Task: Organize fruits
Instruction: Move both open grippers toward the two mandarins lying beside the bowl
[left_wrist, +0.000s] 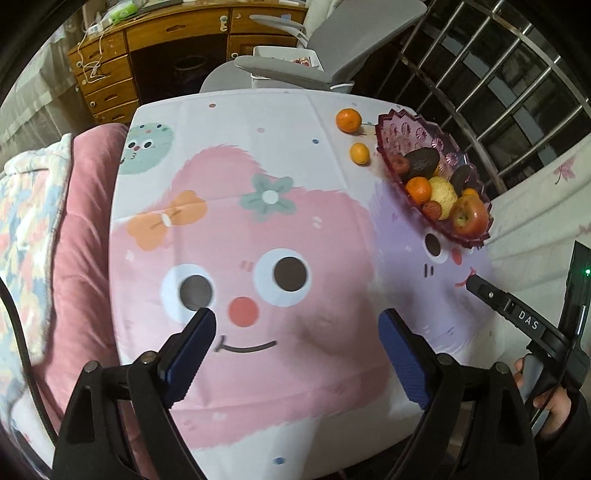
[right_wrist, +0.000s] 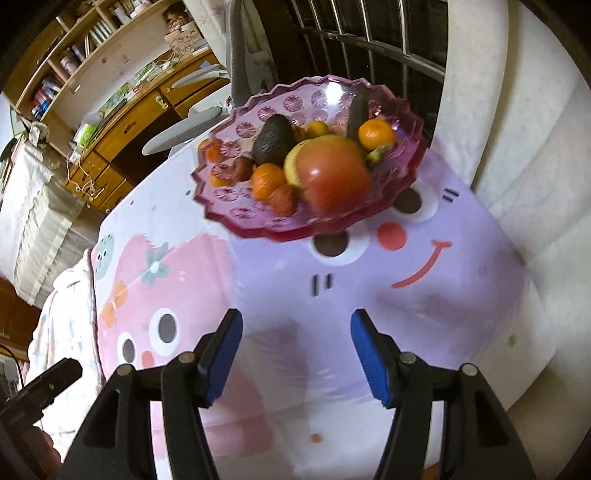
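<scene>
A purple scalloped plastic fruit bowl (left_wrist: 400, 127) (right_wrist: 258, 122) stands at the table's right side. It holds a red apple (left_wrist: 470, 216) (right_wrist: 332, 181), avocados (left_wrist: 421, 161) (right_wrist: 273, 138), oranges (left_wrist: 418, 189) (right_wrist: 267, 180), a yellow fruit (left_wrist: 443, 192) and small red fruits. Two oranges lie on the cloth left of the bowl: a larger one (left_wrist: 348, 120) and a smaller one (left_wrist: 359, 153). My left gripper (left_wrist: 295, 332) is open and empty over the pink cartoon face. My right gripper (right_wrist: 295, 332) is open and empty, a short way in front of the bowl.
The table wears a cartoon tablecloth (left_wrist: 236, 229). A pink cushion and quilt (left_wrist: 81, 236) lie to the left, a grey chair (left_wrist: 332, 48) and wooden desk (left_wrist: 155, 55) behind, a barred window (left_wrist: 498, 74) at the right. The right gripper's body (left_wrist: 524, 321) shows at the left view's right edge.
</scene>
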